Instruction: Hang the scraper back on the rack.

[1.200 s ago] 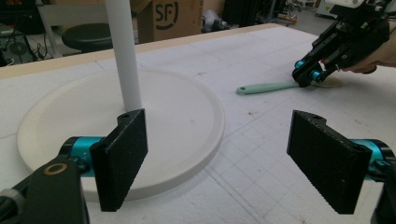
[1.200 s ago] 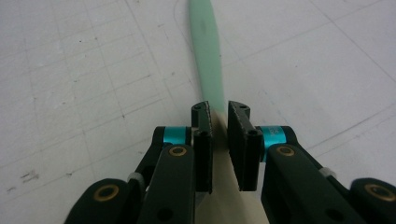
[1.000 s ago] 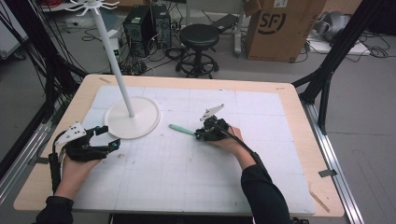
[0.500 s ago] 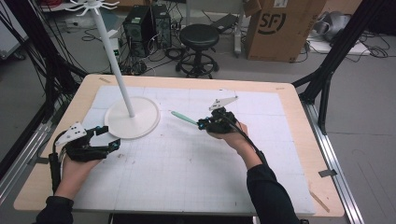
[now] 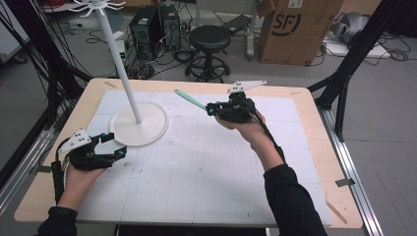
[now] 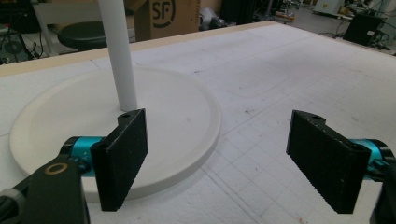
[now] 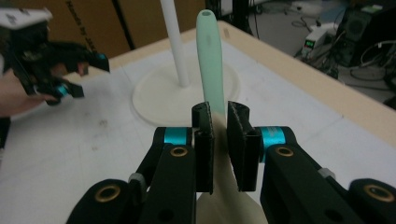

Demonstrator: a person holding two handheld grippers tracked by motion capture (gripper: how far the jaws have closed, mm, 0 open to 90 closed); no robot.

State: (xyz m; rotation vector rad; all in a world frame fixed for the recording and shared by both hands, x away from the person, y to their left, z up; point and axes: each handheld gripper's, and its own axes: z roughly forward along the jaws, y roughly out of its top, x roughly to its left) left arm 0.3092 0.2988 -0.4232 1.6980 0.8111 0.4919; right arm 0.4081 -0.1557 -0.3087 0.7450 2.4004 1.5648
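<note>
— What's the right gripper (image 5: pixel 210 109) doing?
— Its jaws are clamped on a mint-green spatula (image 7: pixel 211 56), whose handle juts out ahead of them, in the air above the table (image 5: pixel 305 162).

— And the left gripper (image 6: pixel 219 161)?
— Jaws spread wide, nothing between them. The white stand's round base (image 6: pixel 187 107) lies just ahead, its pole (image 6: pixel 116 51) rising beyond.

Our right gripper (image 7: pixel 218 140) has its two pads pressed on a mint-green spatula (image 7: pixel 210 60), whose handle points up and away over the table (image 7: pixel 336 98). Beyond it stands a white pole (image 7: pixel 175 42) on a round base (image 7: pixel 154 100). The left gripper (image 7: pixel 56 60) hangs at far left, jaws apart.
</note>
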